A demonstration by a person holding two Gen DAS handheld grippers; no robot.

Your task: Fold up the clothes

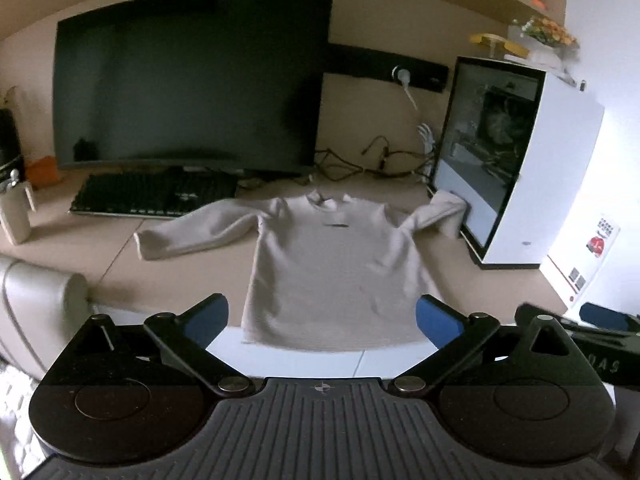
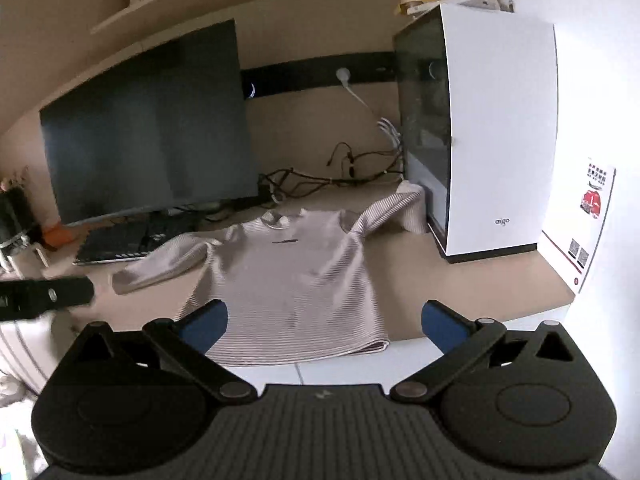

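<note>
A beige long-sleeved sweater (image 1: 332,264) (image 2: 288,276) lies flat on the desk, front up, collar toward the monitor and hem at the near edge. One sleeve (image 1: 192,232) spreads left toward the keyboard. The other sleeve (image 1: 436,216) runs right, its cuff propped against the computer case. My left gripper (image 1: 322,312) hovers open in front of the hem, with nothing between its blue pads (image 1: 208,320). My right gripper (image 2: 324,314) hangs open over the hem's right part, also holding nothing. Neither gripper touches the cloth.
A dark monitor (image 1: 192,88) and black keyboard (image 1: 152,196) stand behind the sweater. The white computer case (image 2: 492,132) blocks the right side, with tangled cables (image 2: 340,172) behind. The desk (image 2: 460,292) ends just below the hem. A pale padded seat (image 1: 36,308) sits at the left.
</note>
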